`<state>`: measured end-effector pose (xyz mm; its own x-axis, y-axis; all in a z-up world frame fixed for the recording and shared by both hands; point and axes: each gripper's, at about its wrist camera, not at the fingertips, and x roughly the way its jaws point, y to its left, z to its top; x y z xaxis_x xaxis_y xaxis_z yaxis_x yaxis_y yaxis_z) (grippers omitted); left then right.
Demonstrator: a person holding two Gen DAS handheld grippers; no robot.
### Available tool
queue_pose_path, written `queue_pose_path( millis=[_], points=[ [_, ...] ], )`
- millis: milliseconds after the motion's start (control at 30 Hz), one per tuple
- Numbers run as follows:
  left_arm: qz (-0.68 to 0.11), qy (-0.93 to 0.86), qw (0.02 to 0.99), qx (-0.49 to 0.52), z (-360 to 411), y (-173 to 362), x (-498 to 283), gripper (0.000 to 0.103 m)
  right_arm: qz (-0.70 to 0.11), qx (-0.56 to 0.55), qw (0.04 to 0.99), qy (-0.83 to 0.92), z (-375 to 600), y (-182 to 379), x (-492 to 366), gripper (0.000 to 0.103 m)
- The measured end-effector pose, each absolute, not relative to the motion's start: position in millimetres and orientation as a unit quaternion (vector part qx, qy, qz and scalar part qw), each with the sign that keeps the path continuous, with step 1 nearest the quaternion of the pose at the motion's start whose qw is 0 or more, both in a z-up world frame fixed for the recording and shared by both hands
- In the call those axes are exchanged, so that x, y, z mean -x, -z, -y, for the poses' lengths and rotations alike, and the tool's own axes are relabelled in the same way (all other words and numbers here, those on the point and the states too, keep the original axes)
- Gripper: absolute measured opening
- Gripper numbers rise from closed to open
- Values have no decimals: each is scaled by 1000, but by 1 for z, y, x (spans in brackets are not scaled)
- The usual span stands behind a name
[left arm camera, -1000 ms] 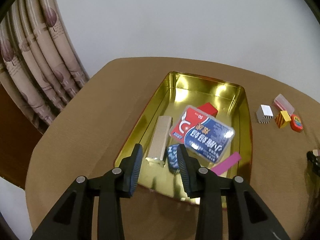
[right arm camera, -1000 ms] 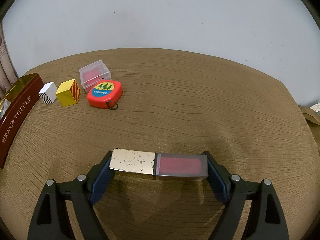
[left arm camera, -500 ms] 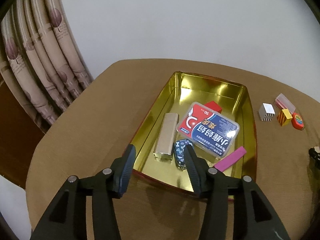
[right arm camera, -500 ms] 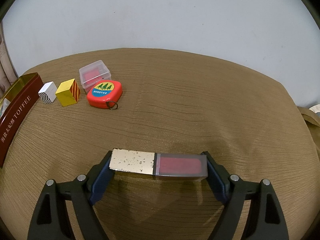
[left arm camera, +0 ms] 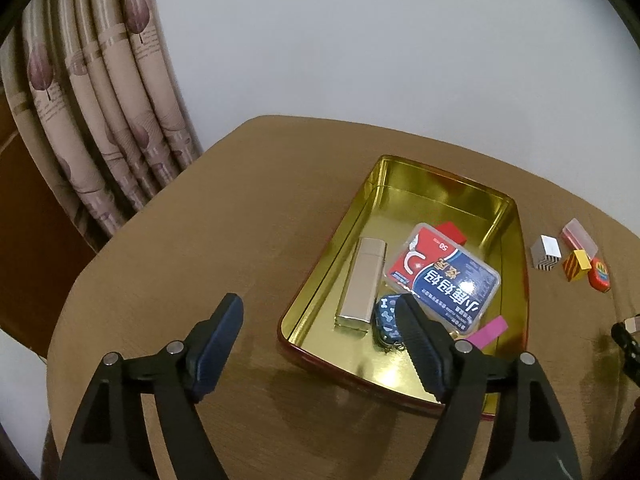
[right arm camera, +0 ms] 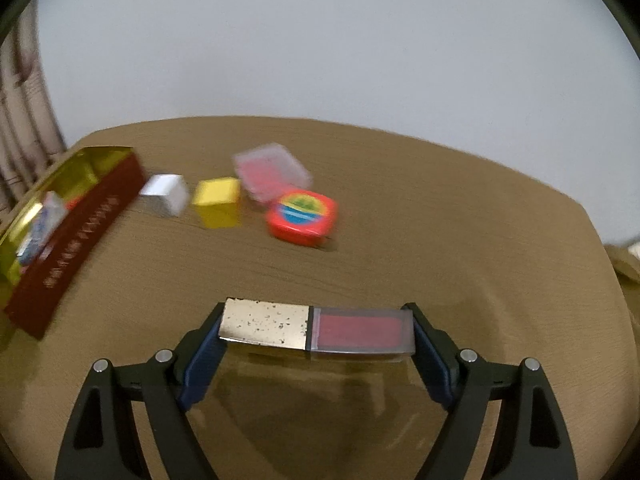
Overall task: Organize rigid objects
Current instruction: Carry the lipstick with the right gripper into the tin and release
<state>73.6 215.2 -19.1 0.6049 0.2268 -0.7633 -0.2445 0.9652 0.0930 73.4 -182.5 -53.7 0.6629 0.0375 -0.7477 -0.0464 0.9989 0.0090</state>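
A gold-lined tin tray (left arm camera: 516, 240) with dark red outer walls (right arm camera: 84, 232) sits on the brown table. In it lie a gold bar-shaped case (left arm camera: 362, 280), a red-and-blue plastic box (left arm camera: 444, 274), a red block (left arm camera: 452, 232), a small blue patterned item (left arm camera: 386, 318) and a pink strip (left arm camera: 488, 330). My left gripper (left arm camera: 320, 340) is open and empty above the tray's near left corner. My right gripper (right arm camera: 316, 332) is shut on a gold-and-red lipstick case (right arm camera: 316, 330), held crosswise above the table.
To the right of the tray stand a white striped cube (right arm camera: 166, 194), a yellow striped cube (right arm camera: 218, 200), a clear box with red contents (right arm camera: 272, 170) and a red tape measure (right arm camera: 302, 220). A curtain (left arm camera: 92, 120) hangs at the left beyond the table edge.
My left gripper has opened wide and drawn back and left from the tray. My right gripper has lifted with the lipstick case and swung towards the tray; its view is blurred.
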Motion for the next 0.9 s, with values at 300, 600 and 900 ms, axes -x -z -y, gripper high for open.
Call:
queue_pose_path(
  millis=[300,600,900],
  points=[
    [-420,-140,896,24,-223,16,-75,78,-392,30,914,-101,115,27,-68,86],
    [-425,-153,892,32,-230,17,-78,79,-373,46,913,-160,45,3,-60,86],
    [-425,-172,888,48,-244,15,-79,79,-362,77,907,-202,-12,-4,-60,86]
  ],
)
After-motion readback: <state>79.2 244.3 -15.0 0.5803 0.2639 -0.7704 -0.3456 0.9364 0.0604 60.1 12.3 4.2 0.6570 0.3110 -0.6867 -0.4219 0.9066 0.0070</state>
